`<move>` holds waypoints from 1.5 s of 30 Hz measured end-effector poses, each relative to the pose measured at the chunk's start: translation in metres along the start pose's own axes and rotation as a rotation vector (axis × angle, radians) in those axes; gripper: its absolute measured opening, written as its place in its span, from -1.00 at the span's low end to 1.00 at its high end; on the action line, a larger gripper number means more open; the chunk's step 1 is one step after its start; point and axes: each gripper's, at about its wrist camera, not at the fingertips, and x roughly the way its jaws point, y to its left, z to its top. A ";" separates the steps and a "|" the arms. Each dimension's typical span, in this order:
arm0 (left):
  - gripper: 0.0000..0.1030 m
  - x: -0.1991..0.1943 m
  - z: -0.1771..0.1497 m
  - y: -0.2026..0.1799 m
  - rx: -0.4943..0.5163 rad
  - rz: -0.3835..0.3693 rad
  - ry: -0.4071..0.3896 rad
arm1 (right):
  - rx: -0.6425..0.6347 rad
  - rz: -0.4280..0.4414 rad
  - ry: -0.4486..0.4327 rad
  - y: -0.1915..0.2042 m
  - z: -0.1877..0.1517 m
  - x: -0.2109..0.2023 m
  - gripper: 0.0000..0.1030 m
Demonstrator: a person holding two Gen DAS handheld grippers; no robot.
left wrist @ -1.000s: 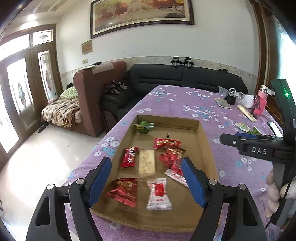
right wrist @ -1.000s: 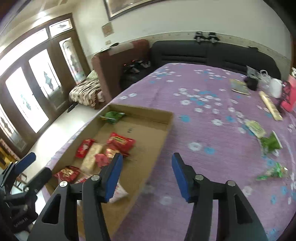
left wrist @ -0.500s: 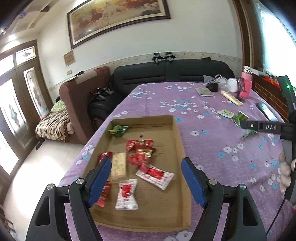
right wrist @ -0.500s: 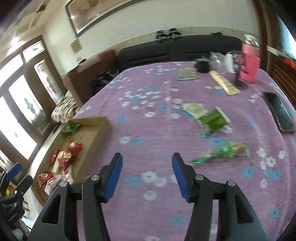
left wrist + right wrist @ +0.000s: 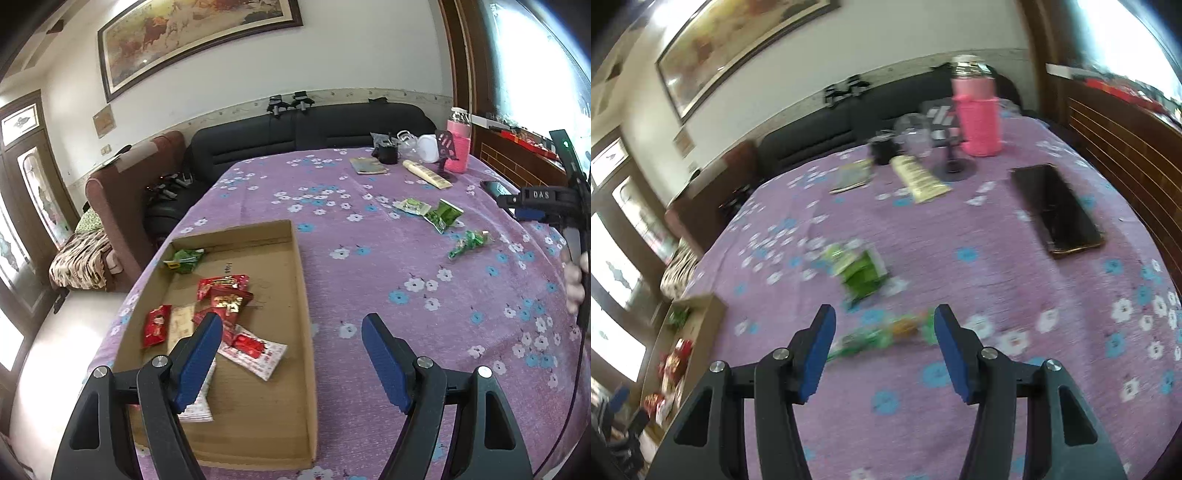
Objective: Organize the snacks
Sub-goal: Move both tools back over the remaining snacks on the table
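**Mia:** Looking at the right gripper [image 5: 882,347], I see its two blue fingers [image 5: 817,349] wide apart with nothing in them. What is right past them?

**Ben:** A long green twisted candy [image 5: 886,334] lies on the purple tablecloth [image 5: 997,258], just past the tips, at about 12 o'clock. It is blurry, so I cannot read it. A flat green packet [image 5: 862,273] lies a bit farther on, at about 11 o'clock.

**Mia:** How will the candy feel?

**Ben:** I think it is very light and crinkly. The wrapper looks shiny, so it may slip. The twisted ends are thin and floppy. I would pinch the fat middle, across the short way, and not squeeze hard, or the sweet inside could crack.

**Mia:** And the left gripper [image 5: 291,347]?

**Ben:** Its fingers [image 5: 199,354] are apart too and hold nothing. It hangs over the near edge of the cardboard tray [image 5: 301,280]. The left finger is above the red snacks [image 5: 225,295] in the tray. One green snack [image 5: 184,260] sits in the far corner, at about 10 o'clock.

**Mia:** So where do the green ones go?

**Ben:** My guess is into the tray. From the left camera, three green snacks [image 5: 441,216] are out on the cloth at about 2 o'clock, well apart from the tray. The phone [image 5: 1056,212] and pink bottle [image 5: 977,114] are farther off.
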 end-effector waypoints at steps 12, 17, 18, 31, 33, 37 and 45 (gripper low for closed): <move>0.58 0.002 -0.001 -0.011 0.017 -0.024 0.011 | -0.013 -0.031 0.120 0.005 0.000 0.069 0.06; 0.58 0.002 -0.002 -0.010 0.013 -0.031 0.009 | -0.055 -0.001 0.182 0.022 -0.010 0.080 -0.03; 0.58 0.003 -0.002 -0.011 0.014 -0.033 0.011 | -0.063 0.012 0.191 0.024 -0.014 0.079 -0.06; 0.58 0.006 -0.005 -0.018 0.028 -0.015 0.024 | -0.175 0.141 0.236 0.068 -0.046 0.063 -0.07; 0.58 0.007 -0.005 -0.018 0.026 -0.010 0.027 | -0.195 0.154 0.234 0.074 -0.050 0.061 -0.07; 0.58 0.008 -0.005 -0.017 0.024 -0.004 0.028 | -0.215 0.159 0.197 0.078 -0.051 0.054 -0.07; 0.58 0.012 -0.006 -0.021 0.037 0.000 0.035 | -0.169 0.178 0.161 0.066 -0.045 0.048 -0.07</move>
